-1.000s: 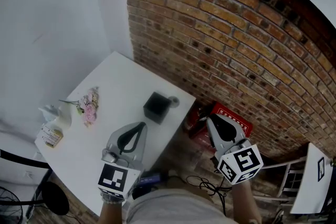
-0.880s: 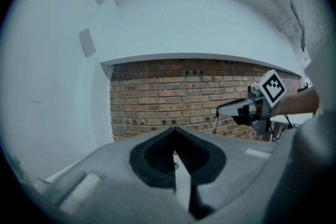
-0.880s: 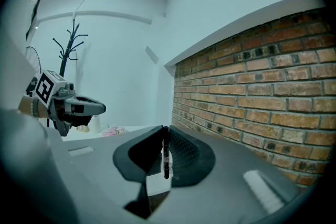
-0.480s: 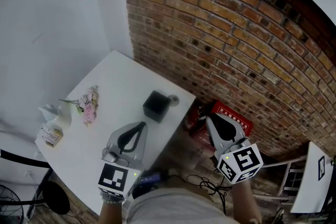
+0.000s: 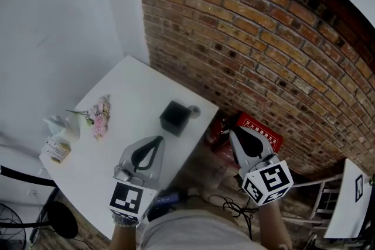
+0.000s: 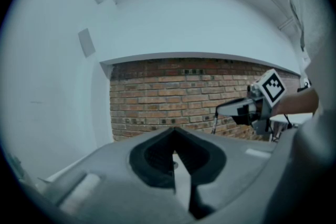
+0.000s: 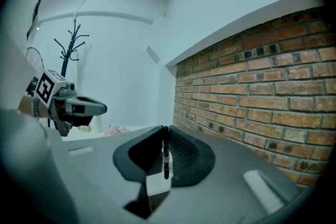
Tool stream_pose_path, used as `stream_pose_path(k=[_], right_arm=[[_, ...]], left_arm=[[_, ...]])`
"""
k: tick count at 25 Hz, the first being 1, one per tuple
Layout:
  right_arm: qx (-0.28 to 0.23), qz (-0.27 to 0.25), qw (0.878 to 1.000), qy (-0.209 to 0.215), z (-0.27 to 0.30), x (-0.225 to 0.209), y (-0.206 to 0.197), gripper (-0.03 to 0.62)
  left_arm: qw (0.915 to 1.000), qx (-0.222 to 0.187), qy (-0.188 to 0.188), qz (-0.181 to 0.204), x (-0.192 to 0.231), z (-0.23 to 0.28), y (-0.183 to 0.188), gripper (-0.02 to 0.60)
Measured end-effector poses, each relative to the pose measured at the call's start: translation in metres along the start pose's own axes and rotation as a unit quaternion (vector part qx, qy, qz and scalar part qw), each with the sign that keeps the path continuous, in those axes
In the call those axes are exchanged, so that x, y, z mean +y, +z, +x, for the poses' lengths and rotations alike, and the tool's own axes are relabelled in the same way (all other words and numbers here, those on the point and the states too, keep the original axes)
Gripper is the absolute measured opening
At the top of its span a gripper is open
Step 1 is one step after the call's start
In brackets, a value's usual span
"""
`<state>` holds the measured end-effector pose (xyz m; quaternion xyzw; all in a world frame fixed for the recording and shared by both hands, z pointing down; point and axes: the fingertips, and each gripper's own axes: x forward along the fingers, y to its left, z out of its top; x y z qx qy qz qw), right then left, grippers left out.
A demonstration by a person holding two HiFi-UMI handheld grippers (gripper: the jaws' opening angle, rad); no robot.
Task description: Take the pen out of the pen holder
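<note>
Pen (image 7: pixel 166 157) and pen holder (image 5: pixel 174 118) are sitting well apart. The thin dark pen is standing upright between the jaws of the right tool (image 7: pixel 165 129), which are pinching it along its upper part while its lower end is hanging free below them. In the head view this tool is hovering off the table's edge, above the floor and near a red box (image 5: pixel 261 130) — the pen itself is too thin to make out there.

The black pen holder is sitting on the white table (image 5: pixel 126 93), close to the edge that is facing the brick wall (image 5: pixel 263 38), with a small round object (image 5: pixel 193 111) just beside it. Whether anything is standing inside the holder cannot be told.

The left tool (image 5: pixel 158 140) is hovering over the table on the person's side of the holder, apart from it. Its jaws are pressing together at the tips, with nothing caught between them.

Pink flowers (image 5: pixel 99 117) are lying toward the table's left side, and a small bottle (image 5: pixel 57 150) is standing near the left corner — both well away from the holder and from either tool.
</note>
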<state>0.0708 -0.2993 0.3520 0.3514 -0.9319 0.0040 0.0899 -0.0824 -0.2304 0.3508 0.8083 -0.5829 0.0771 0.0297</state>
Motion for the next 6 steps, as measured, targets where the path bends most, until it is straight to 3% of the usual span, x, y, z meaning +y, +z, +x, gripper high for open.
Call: stream_pose_path(k=[6], right_arm=[[0.000,0.002,1.000,0.000,-0.0008,-0.0001,0.0005,0.037]], left_arm=[[1.0000,-0.006,0.002,0.006,0.0001,-0.0002,0.0030,-0.005]])
